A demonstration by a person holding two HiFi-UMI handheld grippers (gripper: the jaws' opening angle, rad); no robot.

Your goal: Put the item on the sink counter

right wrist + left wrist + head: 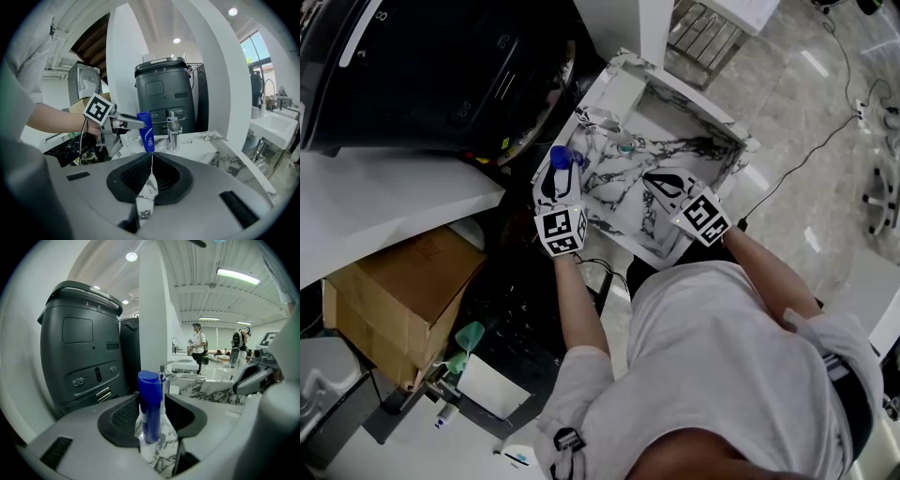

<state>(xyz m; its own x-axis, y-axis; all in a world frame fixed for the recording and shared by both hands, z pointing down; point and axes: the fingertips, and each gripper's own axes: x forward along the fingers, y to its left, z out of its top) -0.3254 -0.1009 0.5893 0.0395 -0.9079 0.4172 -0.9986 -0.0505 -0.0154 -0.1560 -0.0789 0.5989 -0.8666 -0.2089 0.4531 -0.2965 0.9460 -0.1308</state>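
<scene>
**Bottle upright between the left tool's open jaws, right tool waiting clenched**

A tall black machine (422,66) is looming behind the marble tabletop (623,211), and both tools are reaching over that marble. The left tool (567,172) is sitting far nearer the task's thing than the right tool (654,180), which is hanging well apart to the bottle's right, pinched together on nothing.

The blue bottle (562,157) is standing with its long axis vertical and its cap on top. It is straight ahead between the left tool's jaws, near the tabletop's left edge and just beside the chrome faucet (172,129).

The left gripper view is showing a sliver of faucet between the bottle (150,404) and the right-hand jaw. The tool therefore appears released around the bottle, not squeezing it.

The right gripper view is adding the side-on picture: the left tool's finger is reaching the bottle (146,133) just under the cap, while its base seems to be meeting the marble. The head view is giving only the cap from above.
</scene>
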